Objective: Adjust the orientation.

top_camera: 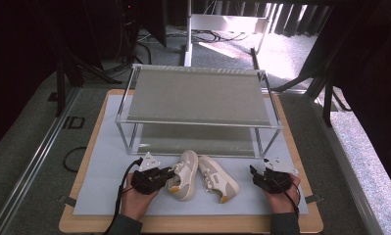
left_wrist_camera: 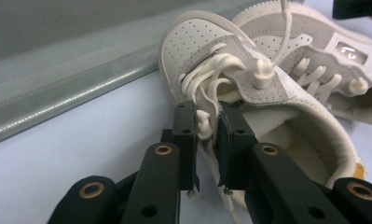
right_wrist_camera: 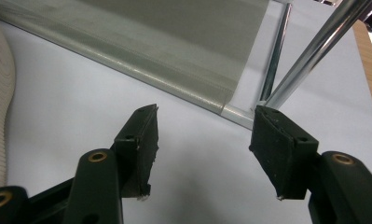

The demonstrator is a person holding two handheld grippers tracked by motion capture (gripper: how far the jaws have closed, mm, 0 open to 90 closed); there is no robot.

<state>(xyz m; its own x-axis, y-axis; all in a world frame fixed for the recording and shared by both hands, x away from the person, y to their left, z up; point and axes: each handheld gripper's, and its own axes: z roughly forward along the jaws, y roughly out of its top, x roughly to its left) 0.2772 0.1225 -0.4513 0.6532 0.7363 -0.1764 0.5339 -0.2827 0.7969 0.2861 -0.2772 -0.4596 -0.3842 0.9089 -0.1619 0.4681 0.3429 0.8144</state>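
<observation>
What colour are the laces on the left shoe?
Cream-white laces, clearest in the left gripper view.

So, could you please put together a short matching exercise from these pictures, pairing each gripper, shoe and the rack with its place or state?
Things:
1. left gripper
2. right gripper
3. left shoe
4. right shoe
5. two-shelf rack

Places or states:
A. jaws wide open over the bare white mat
B. stands behind both shoes, shelves bare
C. jaws closed on a shoe's side by the laces
D. lies free, touched by no gripper
E. held at its side by a gripper

Pairs: 1-C, 2-A, 3-E, 4-D, 5-B
</observation>
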